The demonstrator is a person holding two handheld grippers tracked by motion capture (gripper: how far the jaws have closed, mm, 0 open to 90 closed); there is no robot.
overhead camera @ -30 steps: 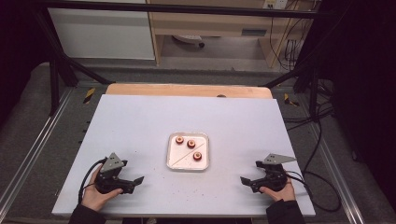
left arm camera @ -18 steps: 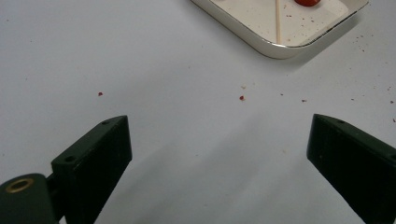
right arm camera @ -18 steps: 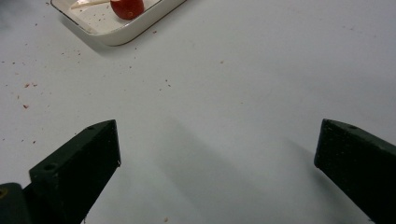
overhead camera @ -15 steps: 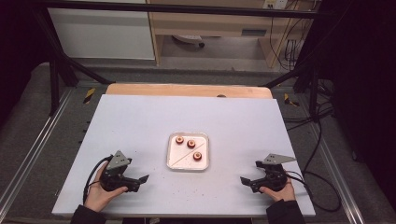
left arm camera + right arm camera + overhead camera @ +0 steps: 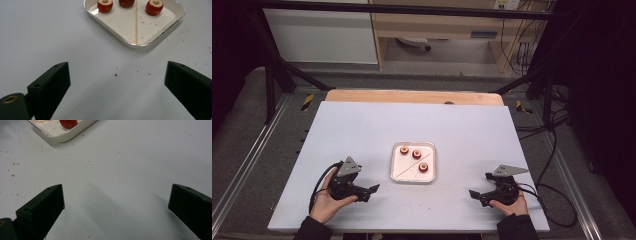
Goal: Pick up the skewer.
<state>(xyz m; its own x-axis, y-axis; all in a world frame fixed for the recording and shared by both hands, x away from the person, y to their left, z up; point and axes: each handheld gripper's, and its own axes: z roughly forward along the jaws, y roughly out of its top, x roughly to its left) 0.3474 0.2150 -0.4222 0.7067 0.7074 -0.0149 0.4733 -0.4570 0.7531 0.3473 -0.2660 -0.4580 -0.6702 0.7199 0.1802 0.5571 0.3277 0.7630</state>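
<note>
1. We see the tray [image 5: 413, 175] near the middle of the surface [image 5: 362, 125], between our two tools and a little beyond them.
2. Three red fruits sit in its far half: one [image 5: 404, 150] at the far left corner, one [image 5: 416, 154] just beside it, one [image 5: 423, 167] nearer the right rim. Each has a pale hollow on top.
3. A thin stick [image 5: 404, 170] lies slantwise across the tray's bare near half; in the left tool view it runs as a straight line [image 5: 136, 25] between the fruits.
4. Our left tool [image 5: 371, 189] rests at the near left, held in the left hand [image 5: 326, 202], aimed towards the tray. Its jaws stand spread wide with nothing between them, and the tray's corner [image 5: 135, 45] lies ahead of them, well apart.
5. Our right tool [image 5: 476, 194] rests at the near right in the right hand [image 5: 510, 206], jaws also spread wide and empty, pointing left. Its view catches one tray corner [image 5: 62, 138] with one fruit [image 5: 68, 123] at the top edge.
6. Small red crumbs [image 5: 115, 74] speckle the surface around the tray.
</note>
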